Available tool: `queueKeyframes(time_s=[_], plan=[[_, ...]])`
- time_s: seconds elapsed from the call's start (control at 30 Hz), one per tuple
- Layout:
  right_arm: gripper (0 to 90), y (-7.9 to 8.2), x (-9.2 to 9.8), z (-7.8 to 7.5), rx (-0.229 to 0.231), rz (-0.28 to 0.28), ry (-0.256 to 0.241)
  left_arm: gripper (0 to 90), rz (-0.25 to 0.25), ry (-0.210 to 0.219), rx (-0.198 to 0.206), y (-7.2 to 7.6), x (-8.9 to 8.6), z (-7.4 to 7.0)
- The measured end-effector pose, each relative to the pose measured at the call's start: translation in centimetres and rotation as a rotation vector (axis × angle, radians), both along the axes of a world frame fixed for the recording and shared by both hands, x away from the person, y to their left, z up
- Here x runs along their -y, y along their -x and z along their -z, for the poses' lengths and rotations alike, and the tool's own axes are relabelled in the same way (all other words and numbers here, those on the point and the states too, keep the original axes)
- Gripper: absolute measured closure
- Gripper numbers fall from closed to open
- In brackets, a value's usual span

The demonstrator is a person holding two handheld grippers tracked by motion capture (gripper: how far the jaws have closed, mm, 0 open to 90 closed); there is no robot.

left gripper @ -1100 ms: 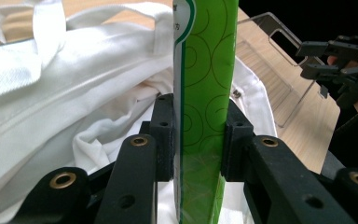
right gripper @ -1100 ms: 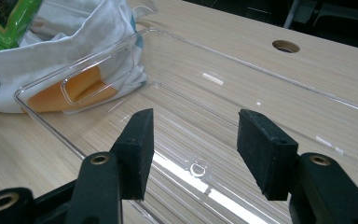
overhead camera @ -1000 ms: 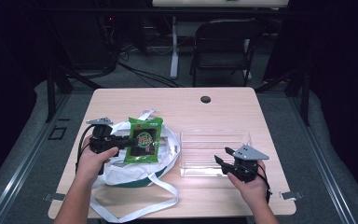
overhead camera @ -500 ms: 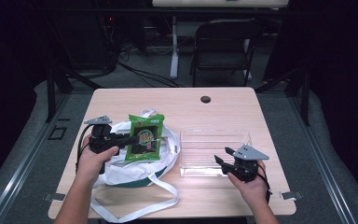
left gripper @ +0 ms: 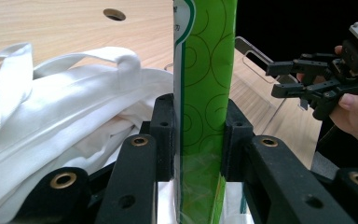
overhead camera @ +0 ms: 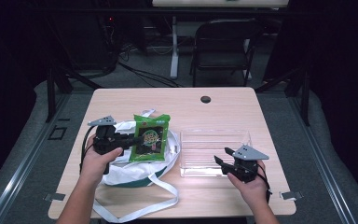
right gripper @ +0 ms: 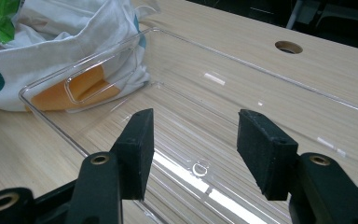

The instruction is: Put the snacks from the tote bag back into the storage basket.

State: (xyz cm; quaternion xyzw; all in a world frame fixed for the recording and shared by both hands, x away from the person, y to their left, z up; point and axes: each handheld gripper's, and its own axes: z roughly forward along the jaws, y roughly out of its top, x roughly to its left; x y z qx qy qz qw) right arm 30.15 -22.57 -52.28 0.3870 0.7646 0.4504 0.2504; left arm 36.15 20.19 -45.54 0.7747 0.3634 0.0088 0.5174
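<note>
Over the last second I have lifted the green snack packet [overhead camera: 150,137] a little higher out of the white cloth bag [overhead camera: 135,168], and it now hangs above the bag's mouth rather than resting in it. My read is that the packet is freed and the next leg is the carry across to the clear plastic bin [overhead camera: 214,151].

Starting at the left: my left gripper [overhead camera: 129,140] is clamped on the packet's left edge, the hand well out over the bag. In the left gripper view the two black pads [left gripper: 164,135] press flat on either side of the packet [left gripper: 204,93], which stands upright between them, its clear lower seam showing below the pads. The bag's white straps [left gripper: 98,58] lie slack to the left of it.

Moving right, the bin sits just beside the bag, touching its fabric at the near corner, and it looks empty.

At the far right, my right gripper [overhead camera: 221,163] rests at the bin's near edge, jaws standing apart with nothing between them. In the right gripper view the jaws frame the bin's near wall [right gripper: 177,163], and the packet's corner [right gripper: 0,18] shows far off at the upper left.
</note>
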Motion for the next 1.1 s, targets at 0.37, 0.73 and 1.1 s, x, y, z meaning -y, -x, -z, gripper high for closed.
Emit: queueKeyframes(time_s=[0.37,0.73,1.1], plan=[[46.2,0.1,-0.3,-0.2,-0.005,-0.037,0.014,72.0,0.046,-0.013,0.056,0.8,2.1,-0.2],[46.0,-0.1,-1.3,-3.4,0.025,-0.125,0.012,72.1,0.039,0.008,0.109,1.6,2.1,-1.5],[46.8,-0.9,-2.1,-7.2,0.015,-0.22,0.048,72.1,0.088,0.023,0.112,2.1,3.3,-1.4]])
